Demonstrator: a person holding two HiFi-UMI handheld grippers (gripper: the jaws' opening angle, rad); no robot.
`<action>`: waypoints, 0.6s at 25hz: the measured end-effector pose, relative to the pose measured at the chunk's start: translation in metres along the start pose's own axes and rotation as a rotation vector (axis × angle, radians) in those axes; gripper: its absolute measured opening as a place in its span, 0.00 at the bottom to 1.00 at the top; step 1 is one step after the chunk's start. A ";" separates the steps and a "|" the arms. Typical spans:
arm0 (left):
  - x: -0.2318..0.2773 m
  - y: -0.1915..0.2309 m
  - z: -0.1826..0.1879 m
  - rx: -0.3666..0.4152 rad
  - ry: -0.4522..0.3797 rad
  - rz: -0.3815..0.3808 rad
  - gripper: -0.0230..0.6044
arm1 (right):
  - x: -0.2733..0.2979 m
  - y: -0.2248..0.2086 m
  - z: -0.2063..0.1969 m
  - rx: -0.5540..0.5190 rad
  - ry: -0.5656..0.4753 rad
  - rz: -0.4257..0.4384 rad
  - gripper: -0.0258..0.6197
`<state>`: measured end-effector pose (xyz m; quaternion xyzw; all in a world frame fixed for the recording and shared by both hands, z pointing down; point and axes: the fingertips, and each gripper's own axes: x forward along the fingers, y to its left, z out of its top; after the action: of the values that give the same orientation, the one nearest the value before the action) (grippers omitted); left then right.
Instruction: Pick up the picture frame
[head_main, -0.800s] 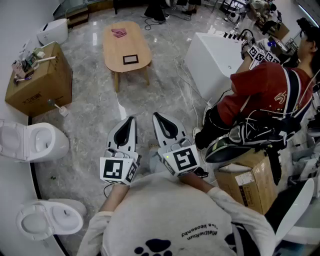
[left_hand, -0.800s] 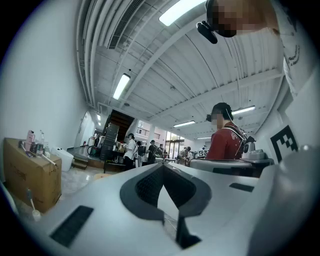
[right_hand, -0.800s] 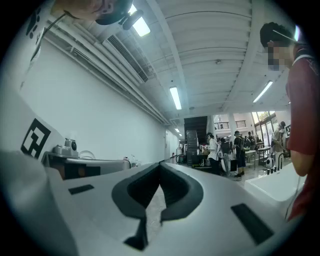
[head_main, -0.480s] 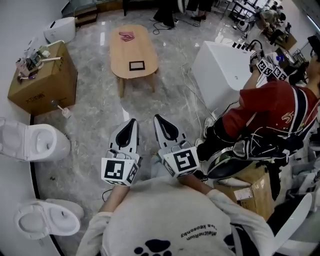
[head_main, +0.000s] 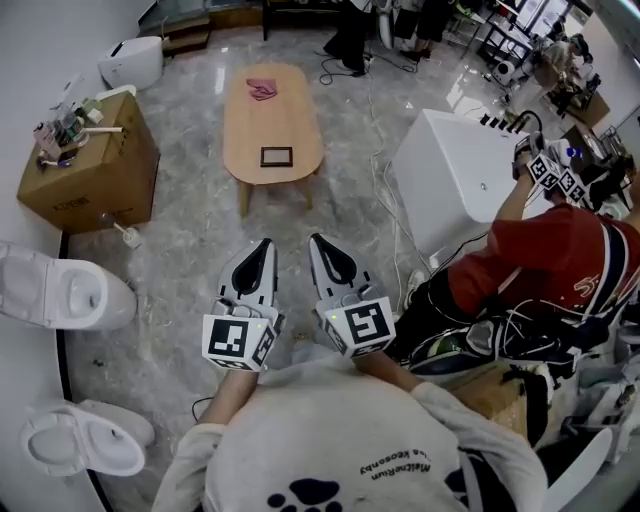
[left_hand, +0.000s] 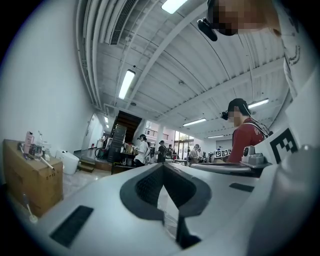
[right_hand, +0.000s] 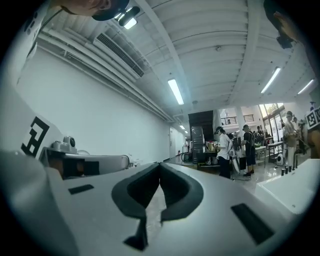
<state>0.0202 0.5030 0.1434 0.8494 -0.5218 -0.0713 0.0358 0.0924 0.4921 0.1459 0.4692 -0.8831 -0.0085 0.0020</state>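
A small dark picture frame (head_main: 277, 156) lies flat on the near end of an oval wooden table (head_main: 245, 130), far ahead of me in the head view. My left gripper (head_main: 264, 243) and right gripper (head_main: 316, 239) are held side by side over the marble floor, well short of the table. Both point level and are shut with nothing between the jaws. In the left gripper view the left gripper (left_hand: 162, 166) has its tips together. The right gripper view shows the right gripper (right_hand: 159, 165) the same way. Neither gripper view shows the frame.
A pink cloth (head_main: 264, 88) lies at the table's far end. A cardboard box (head_main: 85, 165) and two toilets (head_main: 60, 290) (head_main: 80, 442) stand at the left. A white bathtub (head_main: 465, 180) and a seated person in red (head_main: 555, 270) are at the right, with cables on the floor.
The view has advanced toward the table, so the table and frame sit lower and nearer in the head view. Both grippers keep their place before me and stay shut.
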 end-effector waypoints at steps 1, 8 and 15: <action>0.008 0.001 -0.001 -0.002 0.001 0.010 0.05 | 0.005 -0.008 -0.001 0.004 0.002 0.008 0.05; 0.048 0.006 -0.004 0.010 -0.003 0.074 0.05 | 0.035 -0.046 -0.006 0.026 0.004 0.064 0.05; 0.075 0.012 -0.010 0.027 0.011 0.097 0.05 | 0.051 -0.068 -0.012 0.043 0.002 0.086 0.05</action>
<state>0.0444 0.4300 0.1489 0.8240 -0.5629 -0.0579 0.0306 0.1204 0.4116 0.1567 0.4307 -0.9024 0.0111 -0.0069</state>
